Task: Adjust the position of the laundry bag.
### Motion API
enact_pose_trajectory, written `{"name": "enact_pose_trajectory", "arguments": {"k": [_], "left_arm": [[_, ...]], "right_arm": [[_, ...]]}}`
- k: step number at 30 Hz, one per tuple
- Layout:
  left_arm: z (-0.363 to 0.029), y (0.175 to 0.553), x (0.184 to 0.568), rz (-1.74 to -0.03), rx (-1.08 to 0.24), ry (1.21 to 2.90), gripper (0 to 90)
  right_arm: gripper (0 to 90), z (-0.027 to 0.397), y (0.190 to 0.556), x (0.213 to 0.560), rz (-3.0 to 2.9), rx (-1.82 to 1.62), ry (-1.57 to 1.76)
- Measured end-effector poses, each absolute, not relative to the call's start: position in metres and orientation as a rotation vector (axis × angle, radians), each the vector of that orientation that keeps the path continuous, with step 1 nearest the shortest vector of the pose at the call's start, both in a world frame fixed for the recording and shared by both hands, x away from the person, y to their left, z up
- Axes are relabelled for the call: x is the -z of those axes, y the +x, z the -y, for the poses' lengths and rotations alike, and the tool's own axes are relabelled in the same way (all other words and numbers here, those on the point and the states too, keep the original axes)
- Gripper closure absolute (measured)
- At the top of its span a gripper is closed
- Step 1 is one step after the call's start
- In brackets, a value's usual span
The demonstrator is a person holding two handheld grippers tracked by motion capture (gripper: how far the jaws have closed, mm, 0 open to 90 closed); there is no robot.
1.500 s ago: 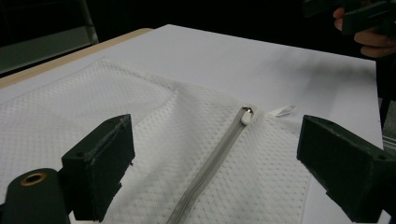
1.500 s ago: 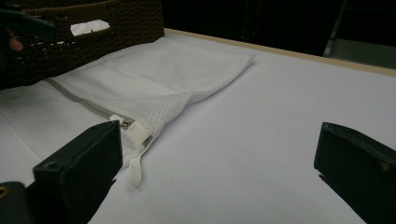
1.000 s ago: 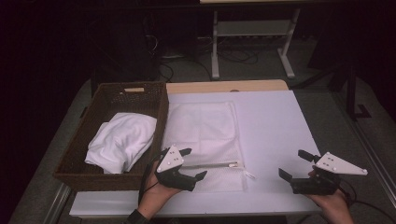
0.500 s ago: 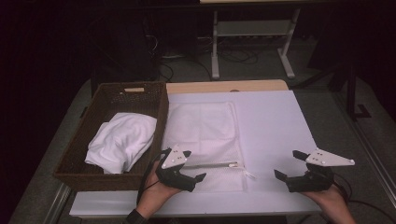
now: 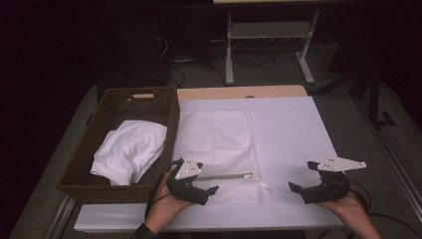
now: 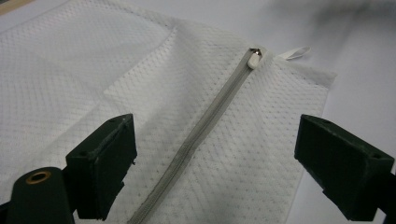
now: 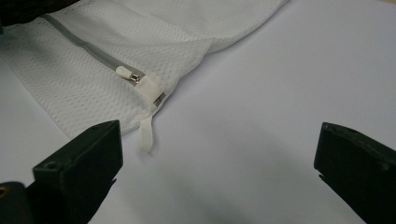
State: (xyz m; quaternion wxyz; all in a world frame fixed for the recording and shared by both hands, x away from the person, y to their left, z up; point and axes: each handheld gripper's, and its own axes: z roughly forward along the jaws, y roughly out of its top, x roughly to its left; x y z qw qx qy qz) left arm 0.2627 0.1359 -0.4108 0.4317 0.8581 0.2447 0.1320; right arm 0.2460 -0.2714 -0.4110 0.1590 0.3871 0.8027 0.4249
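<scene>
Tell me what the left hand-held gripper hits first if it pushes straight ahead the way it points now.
Probably the mesh laundry bag: the open left hand-held gripper straddles its grey zipper, so the jaws would likely land on the mesh either side. Its height above the fabric is unclear.

Black claws (image 5: 199,181), grey three-cornered top plates (image 5: 188,168)

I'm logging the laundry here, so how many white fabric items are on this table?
2. A white mesh zip bag lies flat on the white table, and a bundled white cloth sits in the brown wicker basket at the left. More may lie under that bundle.
</scene>
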Motion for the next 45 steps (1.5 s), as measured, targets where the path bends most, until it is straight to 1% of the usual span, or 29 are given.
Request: {"name": "enact_pose_trajectory", "arguments": {"k": [18, 45], "left_arm": [[-0.134, 0.263, 0.417, -0.611, -0.312, 2.162, 11.4], [-0.135, 0.264, 0.418, -0.619, -0.314, 2.159, 11.1]], "right_arm": [[0.6, 0.263, 0.26, 0.408, -2.329, -1.17, 1.112], [0.6, 0.235, 0.294, 0.397, -2.39, -1.112, 1.056]]}}
